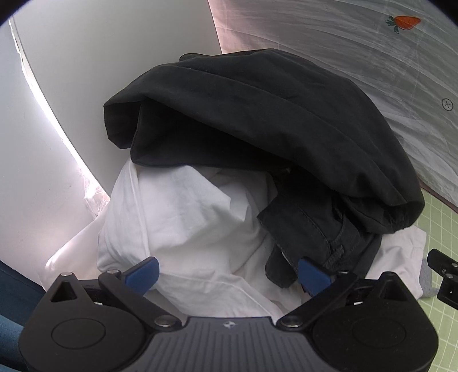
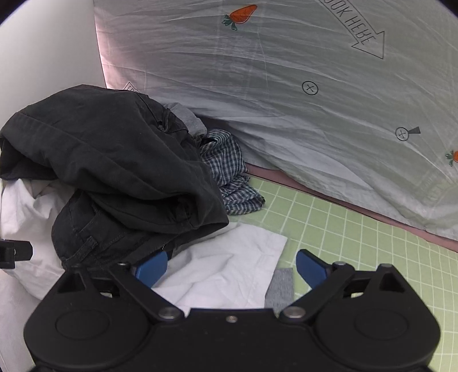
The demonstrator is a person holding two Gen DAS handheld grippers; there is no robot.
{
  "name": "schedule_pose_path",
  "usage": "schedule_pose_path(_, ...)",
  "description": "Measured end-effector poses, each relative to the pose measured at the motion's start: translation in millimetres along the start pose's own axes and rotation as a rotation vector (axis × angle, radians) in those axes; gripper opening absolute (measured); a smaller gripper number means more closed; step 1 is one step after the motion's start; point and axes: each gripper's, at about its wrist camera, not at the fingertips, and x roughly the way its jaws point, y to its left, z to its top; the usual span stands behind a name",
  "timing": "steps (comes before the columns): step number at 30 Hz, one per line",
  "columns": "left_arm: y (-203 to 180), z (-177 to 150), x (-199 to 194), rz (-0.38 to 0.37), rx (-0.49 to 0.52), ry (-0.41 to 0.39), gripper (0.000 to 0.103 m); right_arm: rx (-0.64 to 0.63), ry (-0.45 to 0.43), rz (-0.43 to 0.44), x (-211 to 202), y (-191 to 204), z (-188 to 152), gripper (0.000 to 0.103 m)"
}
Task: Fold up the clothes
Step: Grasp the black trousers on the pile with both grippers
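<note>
left gripper (image 1: pixel 227 276) jaws apart, empty | right gripper (image 2: pixel 232 270) jaws apart, empty | crumpled black cotton trousers (image 1: pixel 257 128) lay heaped on white cloth (image 1: pixel 183 217), just ahead; left nearer

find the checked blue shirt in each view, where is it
Left wrist: not in it; the black trousers fill the centre.
Right wrist: checked shirt at centre, crumpled on the green grid sheet, right of the trousers.
Shared landmark: the carrot print on the grey cover.
</note>
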Motion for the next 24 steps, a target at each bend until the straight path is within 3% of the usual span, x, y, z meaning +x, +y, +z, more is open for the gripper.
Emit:
schedule_pose_path(10,2.6,60.7,51.4,-0.045,-0.047,-0.01,0.094,-0.096,0.002,0.029,80.5,19.8,36.0,0.084)
schedule_pose_path(13,1.5,68.6,60.9,-0.052,-0.056,-0.003,0.093,-0.13,0.005,0.036,97.5,27.0,40.1,0.072)
schedule_pose_path(18,-0.3,65.9,63.1,-0.046,-0.062,-0.01,0.082,-0.147,0.019,0.058,116.1,37.4,43.3,0.038)
schedule_pose_path(24,3.9,64.3,59.4,-0.045,-0.063,-0.035,0.07,-0.127,0.035,0.055,111.7,36.6,41.9,0.018)
